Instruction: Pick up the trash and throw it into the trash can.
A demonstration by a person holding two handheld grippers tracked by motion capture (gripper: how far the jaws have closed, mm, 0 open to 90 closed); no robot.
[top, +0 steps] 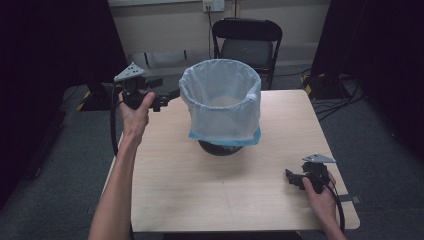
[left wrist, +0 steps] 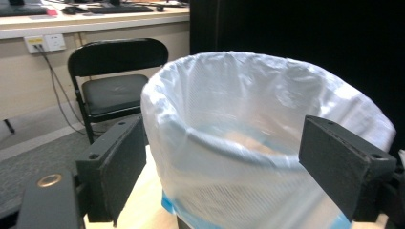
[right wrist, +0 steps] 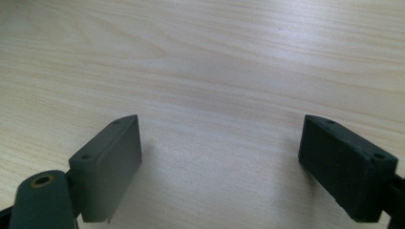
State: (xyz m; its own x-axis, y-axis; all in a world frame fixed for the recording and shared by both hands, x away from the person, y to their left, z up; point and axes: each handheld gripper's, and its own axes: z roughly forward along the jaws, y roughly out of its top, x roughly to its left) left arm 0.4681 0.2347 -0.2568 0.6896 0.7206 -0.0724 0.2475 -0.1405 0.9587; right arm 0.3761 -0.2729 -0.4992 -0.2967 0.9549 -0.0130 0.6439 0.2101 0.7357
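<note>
A lined bin stood on a wooden table with a hand-held gripper at either side, both spread and empty.

The bin (top: 220, 107), dark at its base and lined with a translucent white bag whose blue edge hung around the lower wall, sat upright toward the far middle of the light wooden table (top: 200, 195). The left gripper (top: 167, 96) was held raised at the table's far left edge, its jaws wide apart and pointing at the bin's rim, close beside it but not touching; in the left gripper view the bag's (left wrist: 248, 138) folded-over rim lay between and beyond the jaws. The right gripper (top: 291, 178) rested low near the table's near right corner, well apart from the bin, its jaws spread over bare wood. A black folding chair (top: 247, 42) stood behind the table.
</note>
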